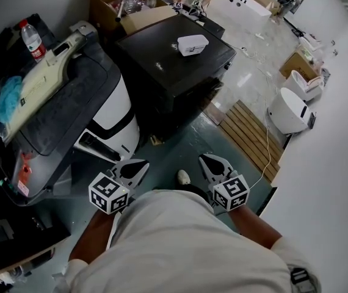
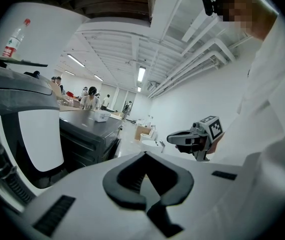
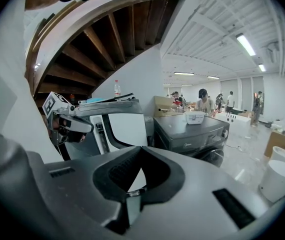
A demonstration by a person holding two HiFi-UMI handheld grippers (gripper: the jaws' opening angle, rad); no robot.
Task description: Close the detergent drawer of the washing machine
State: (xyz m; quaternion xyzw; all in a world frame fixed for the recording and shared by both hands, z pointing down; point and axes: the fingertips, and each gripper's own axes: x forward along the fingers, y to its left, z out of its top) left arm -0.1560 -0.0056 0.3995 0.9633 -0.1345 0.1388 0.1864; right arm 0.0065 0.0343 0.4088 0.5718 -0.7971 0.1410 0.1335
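- At the lower front edge of the white washing machine [image 1: 120,112], a dark ribbed bar [image 1: 94,144] juts out over the floor. I judge it the likeliest detergent drawer, not pushed home, but this is unconfirmed.
- Grippers: the left gripper [image 1: 136,166] and the right gripper [image 1: 209,162] each have their jaws together with nothing between them. Both are held close to the person's body, well apart from the machine.
- Risk: closed tips pressed on a narrow front may skid off it. A push off-centre may wedge the drawer askew.
- Risk: a hard shove could jolt the machine. The bottle [image 1: 32,40] stands upright at the far left corner of its lid and the cream item [image 1: 36,87] lies loose there; either may topple or slide.
- Risk: the dark machine [image 1: 174,60] just beside, with a white box [image 1: 192,44] on its top, could be taken for the target.
- Hidden: the drawer's face, its rails and the travel remaining. The lid overhangs the front panel, and the lower left of the head view is too dark to read.
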